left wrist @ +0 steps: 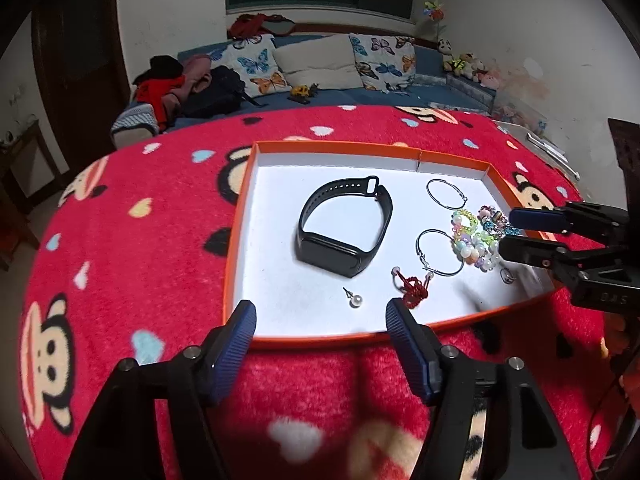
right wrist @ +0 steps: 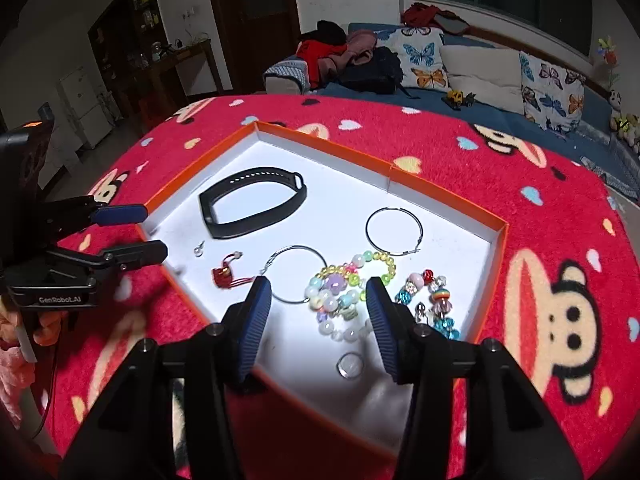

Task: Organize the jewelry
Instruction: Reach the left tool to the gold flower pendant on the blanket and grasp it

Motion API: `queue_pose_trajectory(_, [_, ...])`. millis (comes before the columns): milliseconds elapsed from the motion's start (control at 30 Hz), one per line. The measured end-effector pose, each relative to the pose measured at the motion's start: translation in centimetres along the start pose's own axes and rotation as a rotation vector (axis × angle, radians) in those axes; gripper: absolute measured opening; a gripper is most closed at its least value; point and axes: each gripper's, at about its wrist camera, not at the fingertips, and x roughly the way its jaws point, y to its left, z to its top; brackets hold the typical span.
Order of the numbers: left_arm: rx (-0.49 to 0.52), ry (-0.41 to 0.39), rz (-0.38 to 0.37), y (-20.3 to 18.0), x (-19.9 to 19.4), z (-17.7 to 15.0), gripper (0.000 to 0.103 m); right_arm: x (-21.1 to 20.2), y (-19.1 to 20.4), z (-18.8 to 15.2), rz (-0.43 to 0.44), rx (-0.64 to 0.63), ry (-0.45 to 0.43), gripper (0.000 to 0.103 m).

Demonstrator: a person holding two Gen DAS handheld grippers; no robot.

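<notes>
An orange-rimmed white tray lies on the red blanket. In it are a black fitness band, two hoop earrings, a pearl stud, a red knot charm, pastel bead bracelets, a multicolour bead bracelet and a silver ring. My left gripper is open and empty at the tray's near edge. My right gripper is open and empty, just above the pastel beads.
The red cartoon-monkey blanket covers the table all around the tray. A blue sofa with butterfly cushions, clothes and toys stands beyond the table's far edge. A dark door and shelves stand at the far left in the right wrist view.
</notes>
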Motion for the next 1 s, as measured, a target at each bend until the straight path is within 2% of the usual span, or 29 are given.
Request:
queue_pose_trajectory(133, [0.001,-0.025,0.016,-0.4,-1.7,-0.9,0.081,-1.6,0.7,-0.8,0.017,-0.003,-0.022,0.052])
queue_pose_trajectory(400, [-0.004,-0.033,0.037,-1.0,-4.1,-3.4,0.086,-3.4,2.3,-3.5,0.071,0.003,-0.031,0.053])
queue_pose_trajectory(733, [-0.078,-0.023,0.042,0.1,-5.5,-6.9,0.087,-0.8,6.3,-6.6,0.156,-0.038,0.056,0.052])
queue_pose_trajectory(800, [-0.081,-0.024,0.044,0.3,-5.9,-7.5,0.087,-0.2,6.9,-6.6,0.165,-0.046,0.062,0.044])
queue_pose_trajectory(1000, [-0.08,-0.031,0.062,0.4,-7.7,-9.9,0.087,1.4,8.5,-6.3,0.166,-0.075,0.073,0.032])
